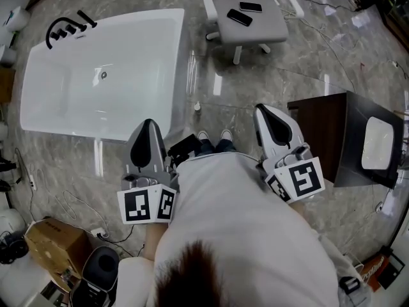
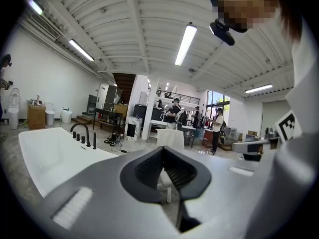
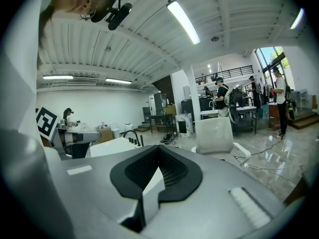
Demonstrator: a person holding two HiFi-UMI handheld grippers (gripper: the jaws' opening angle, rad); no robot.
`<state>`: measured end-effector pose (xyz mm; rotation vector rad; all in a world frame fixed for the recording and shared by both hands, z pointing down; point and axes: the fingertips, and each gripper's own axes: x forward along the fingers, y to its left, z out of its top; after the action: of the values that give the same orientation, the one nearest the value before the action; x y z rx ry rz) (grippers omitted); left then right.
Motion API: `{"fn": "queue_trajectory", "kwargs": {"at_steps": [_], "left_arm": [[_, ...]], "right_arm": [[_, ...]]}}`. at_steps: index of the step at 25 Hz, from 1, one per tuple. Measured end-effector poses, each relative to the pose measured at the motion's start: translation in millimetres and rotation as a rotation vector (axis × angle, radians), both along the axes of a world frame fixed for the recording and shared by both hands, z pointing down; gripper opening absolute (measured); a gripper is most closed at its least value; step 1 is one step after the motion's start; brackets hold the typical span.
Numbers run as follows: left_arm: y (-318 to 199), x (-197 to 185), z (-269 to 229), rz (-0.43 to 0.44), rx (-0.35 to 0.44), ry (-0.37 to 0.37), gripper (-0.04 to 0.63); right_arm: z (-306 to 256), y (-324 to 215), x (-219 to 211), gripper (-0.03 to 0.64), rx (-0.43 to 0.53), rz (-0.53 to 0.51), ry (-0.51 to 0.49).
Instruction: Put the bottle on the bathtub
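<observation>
**Left jaws shut, bathtub at lower left**

We see the left gripper (image 2: pixel 163 150) low in the centre of the frame. Its black-padded jaws meet at the tips with nothing gripped. A white bathtub (image 2: pixel 45 156) fills the lower left, with a black faucet (image 2: pixel 81 132) on its rim. Just behind the jaw tips stands a white chair (image 2: pixel 172 137). Further back, people (image 2: pixel 218 126) stand among desks, and a ceiling strip light (image 2: pixel 185 44) runs across the upper centre.
</observation>
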<state>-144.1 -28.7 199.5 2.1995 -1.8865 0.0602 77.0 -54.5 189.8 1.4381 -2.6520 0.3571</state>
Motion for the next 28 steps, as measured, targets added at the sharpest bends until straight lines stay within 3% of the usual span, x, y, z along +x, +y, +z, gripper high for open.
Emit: {"fn": "queue_trajectory", "kwargs": {"at_steps": [28], "left_arm": [[-28.1, -5.3, 3.0, 0.034, 0.004, 0.049, 0.048]], "right_arm": [[3.6, -16.1, -2.0, -0.002, -0.006, 0.028, 0.021]]}}
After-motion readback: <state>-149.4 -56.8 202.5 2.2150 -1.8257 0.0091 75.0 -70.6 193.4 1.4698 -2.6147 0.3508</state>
